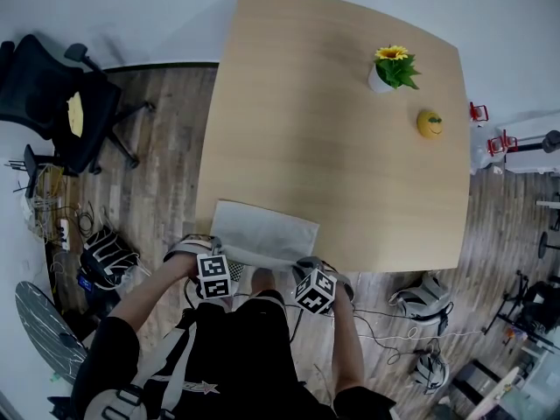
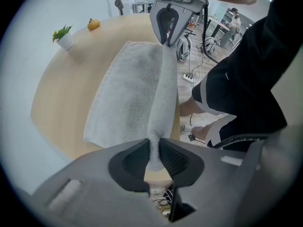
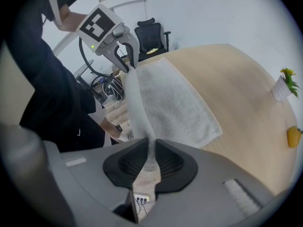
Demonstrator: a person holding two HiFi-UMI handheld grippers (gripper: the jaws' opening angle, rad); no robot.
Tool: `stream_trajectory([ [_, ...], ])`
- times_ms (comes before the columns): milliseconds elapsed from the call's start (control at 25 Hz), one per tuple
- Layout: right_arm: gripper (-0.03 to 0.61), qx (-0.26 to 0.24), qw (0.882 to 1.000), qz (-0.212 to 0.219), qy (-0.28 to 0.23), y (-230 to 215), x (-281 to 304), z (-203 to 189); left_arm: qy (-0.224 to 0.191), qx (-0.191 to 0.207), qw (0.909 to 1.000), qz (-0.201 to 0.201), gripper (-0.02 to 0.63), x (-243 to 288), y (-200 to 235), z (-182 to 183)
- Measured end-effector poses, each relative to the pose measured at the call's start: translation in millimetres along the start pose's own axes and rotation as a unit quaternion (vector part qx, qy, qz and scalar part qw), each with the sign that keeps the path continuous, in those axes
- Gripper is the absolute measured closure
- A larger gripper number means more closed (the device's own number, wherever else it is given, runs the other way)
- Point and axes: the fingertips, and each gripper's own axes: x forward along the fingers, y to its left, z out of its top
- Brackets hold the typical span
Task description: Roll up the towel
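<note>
**While two grippers pinch its near edge, the towel lies spread at the table's front**

Though most of the towel (image 1: pixel 262 231) is lying flat on the wooden table (image 1: pixel 332 138), its near long edge is lifted clear of the wood. It sits along the table's near edge, closer to the near left corner than the right, with its far edge lying straight across the bare top.

The left gripper (image 2: pixel 153 150) is clamped on the towel's near left corner, with white terry squeezed between its two dark pads. The right gripper (image 3: pixel 151 150) is clenched on the near right corner in the same way, a thin pinch of cloth caught between its jaws. The raised edge runs between the two grippers as a soft ridge, folded slightly over the flat part. Both grippers point steeply down, just at the table's near edge, and the person holding them stands close against that edge.

Well apart from the towel, a small potted sunflower (image 1: pixel 391 66) stands near the table's far right corner. A round yellow object (image 1: pixel 429 123) rests close to the right edge, a little nearer than the pot. A black office chair (image 1: pixel 61 103) stands on the floor off the table's left side.
</note>
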Motion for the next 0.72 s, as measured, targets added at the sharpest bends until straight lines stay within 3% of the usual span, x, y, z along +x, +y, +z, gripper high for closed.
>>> stream_trajectory([
  [240,0.513,0.002,1.000,-0.027,-0.005,-10,6,0,0.000,-0.025,0.9996,0.014,0.514,3,8,-1],
  [560,0.506,-0.002,0.999,-0.041,-0.005,-15,10,1,-0.006,-0.041,0.9990,0.016,0.432,5,21,-2],
  [720,0.434,-0.016,0.997,-0.074,-0.007,-25,9,1,-0.003,-0.038,0.9985,0.039,0.353,4,31,-3],
])
